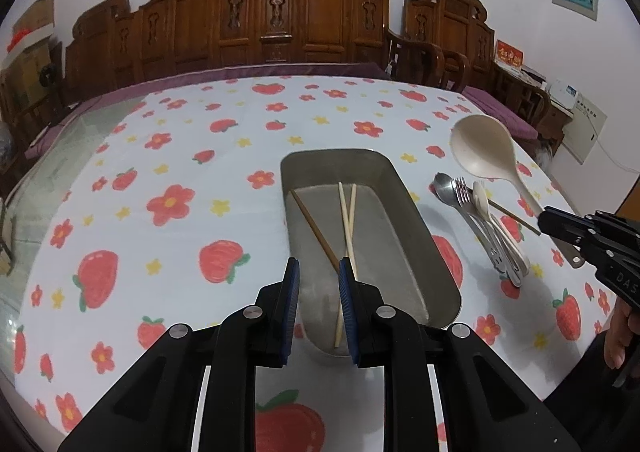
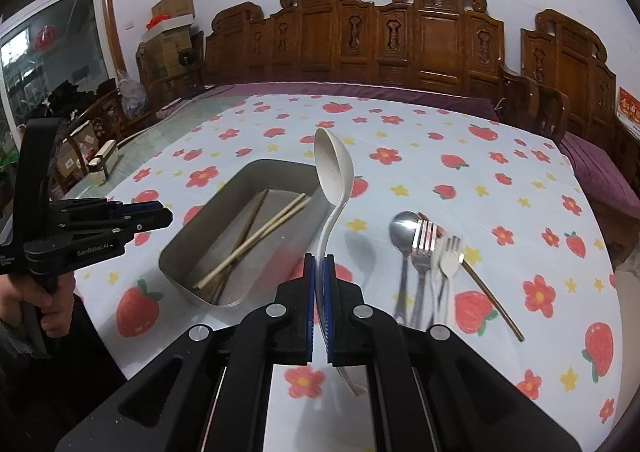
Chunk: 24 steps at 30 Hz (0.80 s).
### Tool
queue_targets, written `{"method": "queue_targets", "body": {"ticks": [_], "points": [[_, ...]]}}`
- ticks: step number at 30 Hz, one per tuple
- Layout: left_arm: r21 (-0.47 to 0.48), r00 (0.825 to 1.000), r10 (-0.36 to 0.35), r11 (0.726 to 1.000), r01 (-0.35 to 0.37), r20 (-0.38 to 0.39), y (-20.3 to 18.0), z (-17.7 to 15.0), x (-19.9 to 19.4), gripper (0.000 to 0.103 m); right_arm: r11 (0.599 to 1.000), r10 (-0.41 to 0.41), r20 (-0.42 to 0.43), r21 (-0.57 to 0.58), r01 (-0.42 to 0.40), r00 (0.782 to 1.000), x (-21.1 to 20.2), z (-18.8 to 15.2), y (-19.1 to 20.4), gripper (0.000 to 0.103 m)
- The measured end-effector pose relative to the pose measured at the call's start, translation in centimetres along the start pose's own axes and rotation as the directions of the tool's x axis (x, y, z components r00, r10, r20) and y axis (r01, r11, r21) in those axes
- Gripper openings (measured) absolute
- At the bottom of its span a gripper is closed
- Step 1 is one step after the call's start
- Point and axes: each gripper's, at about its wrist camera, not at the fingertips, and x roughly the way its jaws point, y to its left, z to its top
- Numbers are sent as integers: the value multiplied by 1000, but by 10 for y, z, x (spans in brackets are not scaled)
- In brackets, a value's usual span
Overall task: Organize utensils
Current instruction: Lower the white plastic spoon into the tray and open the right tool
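The right gripper has its blue-padded fingers pressed tight on the handle of a large cream plastic ladle. The ladle is lifted off the counter, its bowl tipped up above the far right corner of the grey rectangular metal tray, and the tail of its handle pokes out below the pads. From the other camera the same ladle hangs in the air to the right of the tray, with the right gripper clamped low on its handle.

The left gripper hovers over the near end of the tray with its blue-padded fingers parted by a moderate gap, holding nothing and touching nothing. Through that gap the tray floor shows.

Inside the tray lie two pale wooden chopsticks, crossed near their far tips, and one dark brown chopstick slanting beside them.

On the strawberry-and-flower tablecloth to the right of the tray a small cluster of cutlery lies close together: a steel spoon, a steel fork and a small white plastic fork, handles pointing toward the near edge. Another dark brown chopstick lies angled just right of them, its tip tucked under the white fork.
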Motion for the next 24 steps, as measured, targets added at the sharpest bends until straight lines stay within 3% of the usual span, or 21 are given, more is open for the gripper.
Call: {"method": "queue_targets", "body": {"ticks": [4, 5, 6, 8, 17, 24], "points": [[-2, 1000, 13, 1000, -13, 21, 7, 2, -7, 29, 1000, 26, -14, 5, -26, 1000, 10, 7, 13, 5], [-5, 1000, 15, 1000, -15, 27, 9, 2, -8, 36, 999, 32, -18, 4, -32, 999, 13, 8, 17, 5], [-15, 999, 17, 1000, -16, 38, 12, 3, -9, 50, 999, 41, -24, 3, -41, 999, 17, 10, 21, 5], [-28, 998, 22, 999, -20, 59, 18, 4, -11, 62, 999, 54, -30, 2, -54, 998, 24, 14, 28, 5], [-80, 994, 88, 993, -83, 61, 47, 8, -10, 84, 993, 119, -95, 36, -116, 988, 64, 32, 57, 5], [-121, 995, 88, 989, -81, 56, 63, 9, -12, 85, 997, 77, -183, 17, -76, 980, 109, 41, 78, 5]]}}
